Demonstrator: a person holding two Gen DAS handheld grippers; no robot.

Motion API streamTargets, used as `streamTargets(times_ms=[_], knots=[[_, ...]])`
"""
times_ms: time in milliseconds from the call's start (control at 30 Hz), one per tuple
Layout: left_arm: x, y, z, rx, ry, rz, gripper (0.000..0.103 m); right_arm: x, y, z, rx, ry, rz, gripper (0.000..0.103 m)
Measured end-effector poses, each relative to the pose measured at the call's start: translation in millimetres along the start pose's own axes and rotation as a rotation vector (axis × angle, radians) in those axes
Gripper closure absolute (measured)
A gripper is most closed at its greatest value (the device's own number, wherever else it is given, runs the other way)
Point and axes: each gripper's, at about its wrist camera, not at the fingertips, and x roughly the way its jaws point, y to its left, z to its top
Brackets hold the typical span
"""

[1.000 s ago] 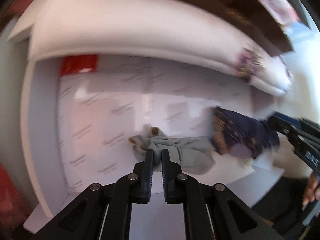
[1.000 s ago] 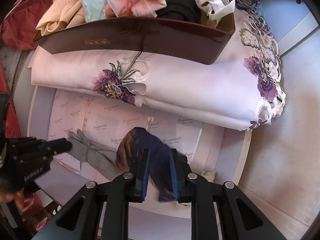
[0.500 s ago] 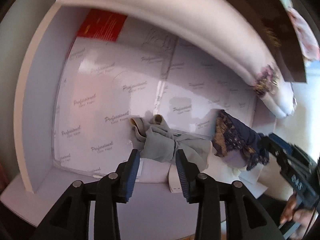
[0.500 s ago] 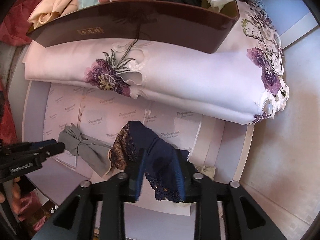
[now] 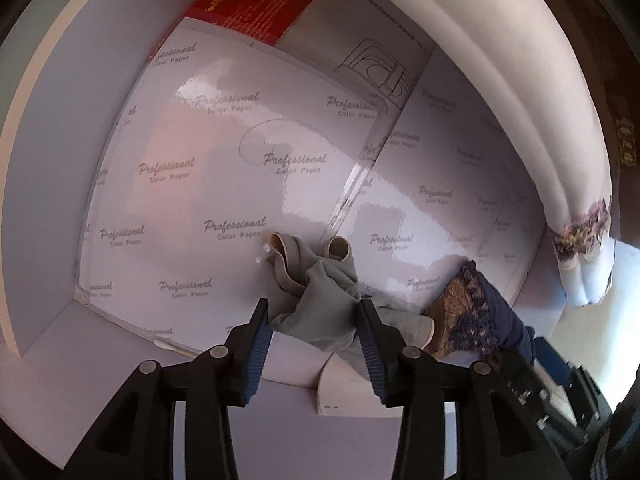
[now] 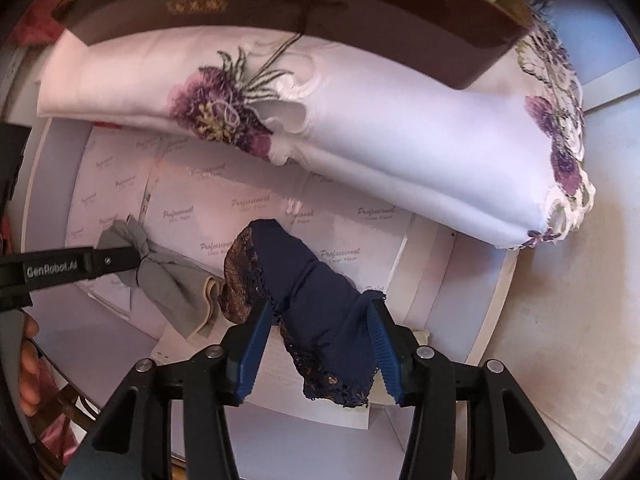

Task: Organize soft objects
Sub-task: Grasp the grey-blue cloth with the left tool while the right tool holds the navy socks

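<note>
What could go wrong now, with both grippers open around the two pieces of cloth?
The navy cloth hangs over one finger of the open right gripper; it may snag and be dragged along. The grey cloth sits between the open left gripper fingers, touching the navy one, so pulling back could disturb both.

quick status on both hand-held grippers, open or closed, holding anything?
Left hand-held gripper: open, jaws either side of the grey garment, not clamping.
Right hand-held gripper: open, navy lace garment loose between the jaws.
</note>
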Motion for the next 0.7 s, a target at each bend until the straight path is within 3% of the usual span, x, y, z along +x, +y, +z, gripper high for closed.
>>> streamTargets(times_ms=[67,200,333,533,700], knots=[[0.4,-0.6,-0.7,0.001,-0.011,-0.004,0.061,3.5,3.7,0.2,-0.014,0.009,-0.01,0.052],[-10.3,-3.6,-4.6,0.109,-0.048,0.008,0.074,11.5,9.2,0.4,-0.038,0.025,-0.031,0.049],[-15.8,-9.4,-8.7,0.189,-0.085,0.028,0.077,23.1,18.0,-0.4,-0.082,0.045,-0.071,0.05],[-32.3,-19.8,-18.7,0.32,-0.152,0.11,0.081,28.0,28.1,-2.4,-0.114,0.033,-0.097,0.07],[-43.8,-31.1,-30.7,0.443,-0.189,0.262,0.082,15.1,20.0,-3.7,-0.088,0.01,-0.04,0.08]])
